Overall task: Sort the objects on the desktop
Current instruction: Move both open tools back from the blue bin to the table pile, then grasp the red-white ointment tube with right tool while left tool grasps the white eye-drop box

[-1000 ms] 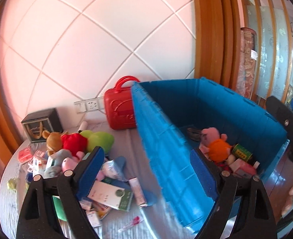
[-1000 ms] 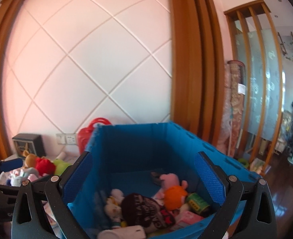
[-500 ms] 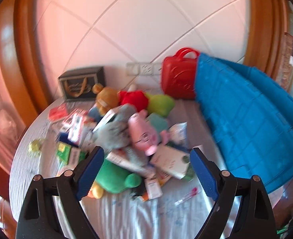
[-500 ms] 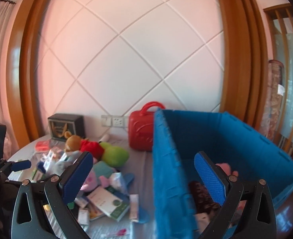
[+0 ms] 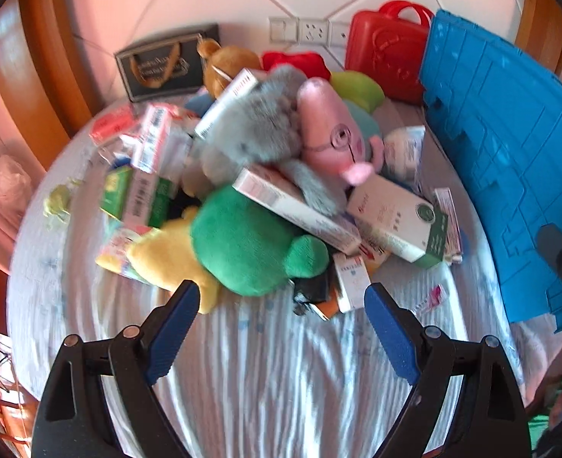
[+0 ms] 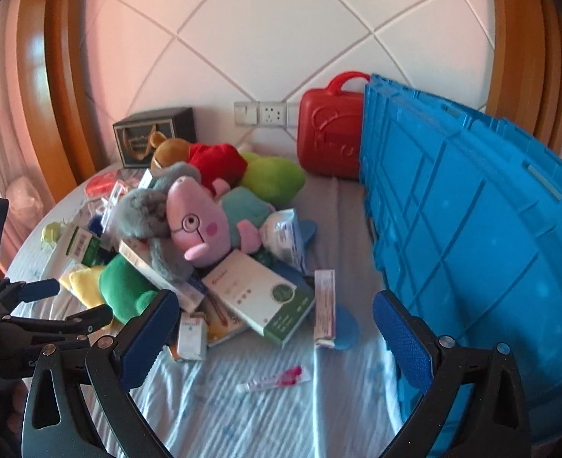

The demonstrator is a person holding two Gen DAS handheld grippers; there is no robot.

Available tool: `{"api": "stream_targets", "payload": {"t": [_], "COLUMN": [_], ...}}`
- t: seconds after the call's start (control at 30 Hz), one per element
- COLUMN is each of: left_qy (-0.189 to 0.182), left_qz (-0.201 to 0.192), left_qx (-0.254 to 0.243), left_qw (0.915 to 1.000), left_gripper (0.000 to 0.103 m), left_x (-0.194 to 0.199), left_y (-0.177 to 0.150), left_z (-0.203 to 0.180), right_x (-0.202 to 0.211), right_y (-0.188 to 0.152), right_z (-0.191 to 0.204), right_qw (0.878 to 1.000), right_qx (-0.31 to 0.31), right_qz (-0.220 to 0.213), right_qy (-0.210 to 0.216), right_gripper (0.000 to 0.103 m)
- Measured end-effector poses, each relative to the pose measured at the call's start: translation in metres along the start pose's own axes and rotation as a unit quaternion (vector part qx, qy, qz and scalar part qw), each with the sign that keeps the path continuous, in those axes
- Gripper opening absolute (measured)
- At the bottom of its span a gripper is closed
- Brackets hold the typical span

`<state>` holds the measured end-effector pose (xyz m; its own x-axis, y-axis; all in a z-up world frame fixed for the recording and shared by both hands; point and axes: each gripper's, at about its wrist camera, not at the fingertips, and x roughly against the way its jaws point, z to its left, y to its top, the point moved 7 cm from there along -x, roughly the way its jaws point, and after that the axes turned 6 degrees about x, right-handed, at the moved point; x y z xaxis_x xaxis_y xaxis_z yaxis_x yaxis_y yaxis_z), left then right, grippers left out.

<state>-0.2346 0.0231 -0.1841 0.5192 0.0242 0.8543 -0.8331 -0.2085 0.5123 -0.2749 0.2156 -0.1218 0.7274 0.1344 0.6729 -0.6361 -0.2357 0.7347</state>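
Fuzzy plush toys (image 5: 250, 244) and glossy cartons (image 6: 258, 297) heaped on striped cloth (image 5: 281, 381) beside ribbed blue crate (image 6: 471, 229); both grippers (image 5: 281, 305) (image 6: 277, 316) spread, empty

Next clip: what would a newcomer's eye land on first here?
A jumbled pile mid-table: a pink pig plush on top, a green plush at its near edge, boxes between. A big blue crate fills the right side, a red case behind it by the wall.
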Motion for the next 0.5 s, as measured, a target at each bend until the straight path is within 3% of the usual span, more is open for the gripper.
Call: {"api": "stream_targets", "payload": {"t": [0.17,0.33,0.5], "left_qy": [-0.023,-0.040,-0.042], "left_qz": [0.048,0.071,0.069], "left_qx": [-0.002,-0.015,-0.033], "left_qw": [0.9986,0.9965,0.9961], "left_gripper": [0.086,0.061,0.061], "left_x": [-0.043,-0.071,-0.096], "left_y": [-0.025,-0.038,-0.031], "left_z": [-0.016,-0.041,-0.069], "right_x": [-0.041,-0.073,-0.088], "right_y": [-0.045,-0.097,-0.123], "right_z": [-0.003,-0.007,-0.016], "right_qw": [0.997,0.991,0.986], "right_qx": [-0.015,-0.028,-0.035], "right_qz": [0.071,0.133,0.162], "right_qy": [0.007,0.009,0.006], "right_gripper": [0.103,0.103,0.103]}}
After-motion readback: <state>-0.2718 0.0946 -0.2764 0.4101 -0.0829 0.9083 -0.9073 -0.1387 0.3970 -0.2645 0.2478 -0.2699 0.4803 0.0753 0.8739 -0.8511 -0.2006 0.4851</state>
